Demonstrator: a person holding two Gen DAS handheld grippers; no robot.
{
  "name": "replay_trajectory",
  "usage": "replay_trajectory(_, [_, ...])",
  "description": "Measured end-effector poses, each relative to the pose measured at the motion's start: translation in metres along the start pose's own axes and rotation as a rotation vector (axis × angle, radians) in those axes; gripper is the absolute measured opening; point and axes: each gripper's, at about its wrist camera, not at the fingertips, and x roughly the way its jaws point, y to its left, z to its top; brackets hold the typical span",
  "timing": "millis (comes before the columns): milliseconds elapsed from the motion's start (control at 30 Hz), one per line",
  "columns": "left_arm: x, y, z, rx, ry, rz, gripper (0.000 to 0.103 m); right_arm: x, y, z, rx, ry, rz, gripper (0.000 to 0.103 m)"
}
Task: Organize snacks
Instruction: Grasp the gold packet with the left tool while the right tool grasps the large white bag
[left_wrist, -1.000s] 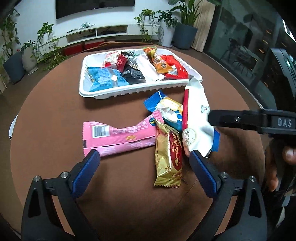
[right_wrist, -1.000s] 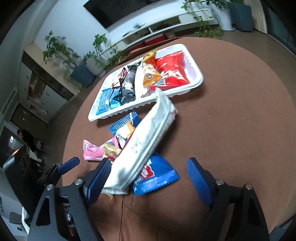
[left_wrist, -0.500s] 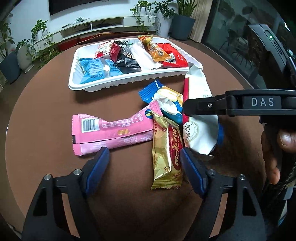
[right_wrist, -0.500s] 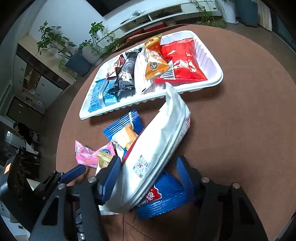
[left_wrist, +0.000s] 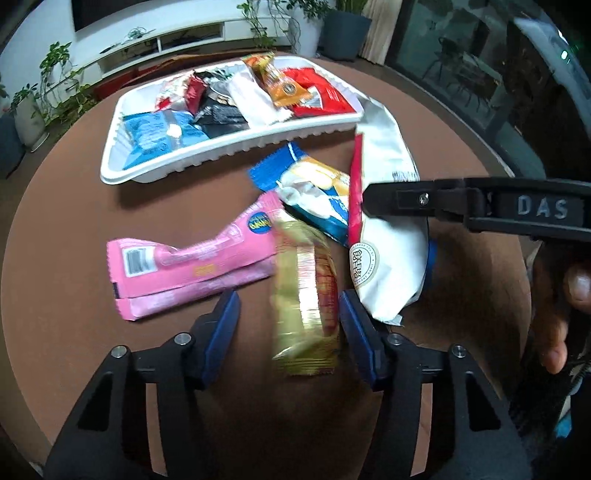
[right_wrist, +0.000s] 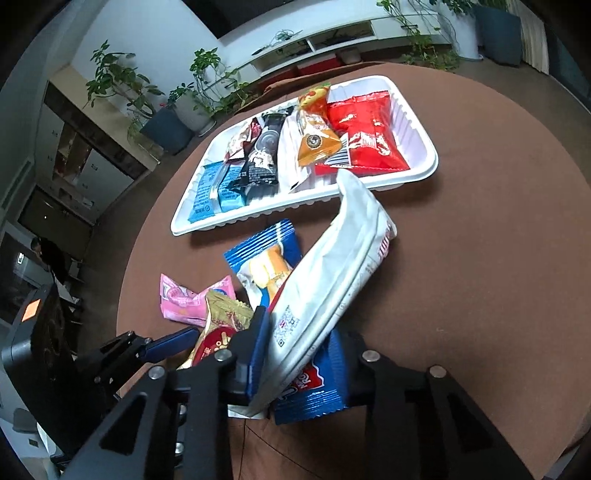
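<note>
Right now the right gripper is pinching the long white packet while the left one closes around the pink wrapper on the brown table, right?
Not quite. The left gripper is closing around the gold and red packet, not the pink wrapper, which lies just beyond its left finger; the left wrist view shows this. The right gripper does pinch the long white packet on the brown table.

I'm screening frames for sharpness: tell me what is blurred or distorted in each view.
Left wrist view: the gold wrapper between the left gripper fingers is motion-smeared, while the white tray stays fairly sharp; fisheye bends the table edge. Right wrist view: mostly crisp, with readable print on the white bag; dark vignette at the corners.
</note>
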Motion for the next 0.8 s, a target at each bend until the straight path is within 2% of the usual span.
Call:
replay_trajectory(233, [0.005, -0.001, 0.007, 0.007, 0.014, 0.01, 0.054, -0.004, -0.004, -0.003, 0.009, -0.012, 0.031, 0.025])
replay_trajectory(367, [0.003, -0.002, 0.007, 0.007, 0.015, -0.003, 0.049, -0.008, -0.007, -0.006, 0.012, -0.014, 0.05, 0.022])
replay_trajectory(433, [0.004, -0.004, 0.008, 0.015, 0.016, 0.0, 0.043, -0.01, -0.007, -0.007, 0.01, -0.014, 0.051, 0.022])
replay_trajectory(467, [0.004, -0.005, 0.008, 0.019, 0.013, 0.002, 0.034, -0.01, -0.007, -0.008, 0.009, -0.016, 0.051, 0.021])
replay_trajectory(500, [0.004, -0.006, 0.008, 0.022, 0.009, 0.008, 0.031, -0.011, -0.008, -0.009, 0.008, -0.016, 0.052, 0.021])
replay_trajectory(800, [-0.004, -0.001, 0.001, -0.027, -0.033, -0.035, 0.024, -0.018, -0.014, -0.016, 0.019, -0.028, 0.072, 0.019])
